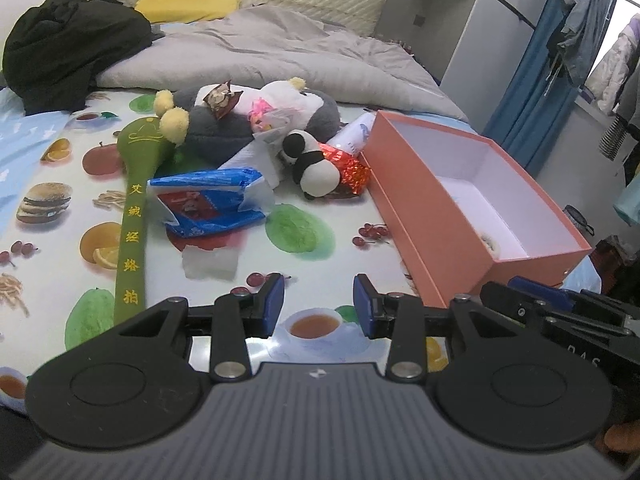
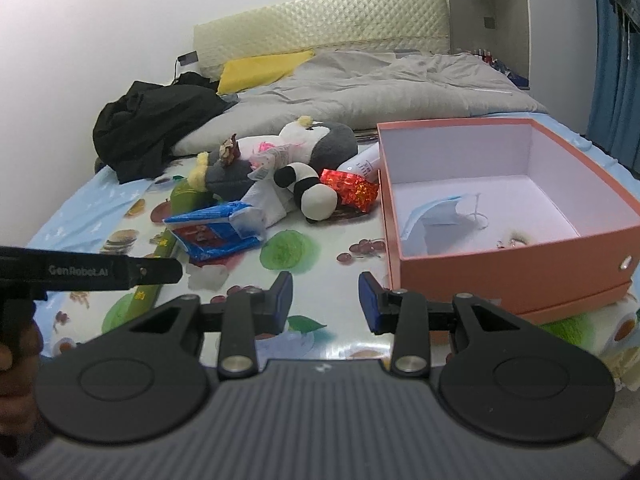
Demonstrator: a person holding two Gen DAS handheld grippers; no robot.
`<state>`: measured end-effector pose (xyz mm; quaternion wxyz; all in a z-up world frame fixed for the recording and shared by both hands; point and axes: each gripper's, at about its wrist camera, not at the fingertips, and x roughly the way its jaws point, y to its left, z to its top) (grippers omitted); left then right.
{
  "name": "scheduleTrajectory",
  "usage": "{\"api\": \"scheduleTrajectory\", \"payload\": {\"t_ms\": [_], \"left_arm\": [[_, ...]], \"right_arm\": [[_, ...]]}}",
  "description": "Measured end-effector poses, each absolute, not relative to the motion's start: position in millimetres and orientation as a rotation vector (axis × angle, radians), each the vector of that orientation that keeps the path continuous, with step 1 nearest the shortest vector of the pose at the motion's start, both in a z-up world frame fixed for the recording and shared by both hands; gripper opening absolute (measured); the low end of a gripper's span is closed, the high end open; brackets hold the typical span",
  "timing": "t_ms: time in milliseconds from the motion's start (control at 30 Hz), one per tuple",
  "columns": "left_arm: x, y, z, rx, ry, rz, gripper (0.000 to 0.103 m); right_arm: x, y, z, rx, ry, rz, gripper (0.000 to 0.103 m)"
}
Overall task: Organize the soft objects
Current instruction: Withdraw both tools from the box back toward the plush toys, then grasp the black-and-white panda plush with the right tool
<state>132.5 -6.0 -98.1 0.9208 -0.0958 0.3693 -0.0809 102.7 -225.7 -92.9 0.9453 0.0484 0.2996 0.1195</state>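
A bed (image 1: 60, 216) with a fruit-print sheet carries everything. The open orange box (image 2: 500, 276) sits at its right edge, a face mask (image 2: 436, 212) inside. Mid-bed lies a grey-and-white plush (image 1: 240, 120), the panda plush (image 1: 312, 164) against it, touching a blue packet (image 1: 212, 204). The left gripper (image 1: 319, 306) and right gripper (image 2: 326, 302) hover partly open, holding nothing.

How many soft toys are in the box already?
None yet. The orange cardboard box holds only a blue face mask and something small. Both grippers' fingers are open and empty. The small black-and-white panda plush and the big grey-and-white penguin plush lie on the bed, waiting.
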Motion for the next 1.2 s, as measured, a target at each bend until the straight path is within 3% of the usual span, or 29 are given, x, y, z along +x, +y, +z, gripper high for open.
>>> {"api": "scheduleTrajectory", "payload": {"t_ms": [400,533,867,933,1000,1200], "left_arm": [[174.4,12.1,-145.8,-0.208,0.813,-0.13,0.05],[192.2,19.8,-155.5,-0.204,0.817,-0.097,0.052],[237.0,40.3,-182.1,-0.187,0.834,-0.034,0.052],[242.7,44.4,-186.2,-0.186,0.843,-0.024,0.058],[245.7,47.7,-189.8,-0.179,0.838,-0.014,0.068],[253.8,52.0,-201.2,-0.115,0.849,-0.004,0.07]], "right_arm": [[149.4,-206.9,-107.6,0.07,0.613,0.242,0.04],[173.9,-198.9,-114.2,0.062,0.621,0.243,0.052],[244.8,-163.8,-139.8,0.002,0.666,0.293,0.053],[257.7,-159.3,-146.5,-0.004,0.681,0.29,0.056],[270.5,-155.2,-153.3,-0.013,0.69,0.281,0.066],[300.1,-147.8,-163.0,-0.033,0.687,0.266,0.067]]}}
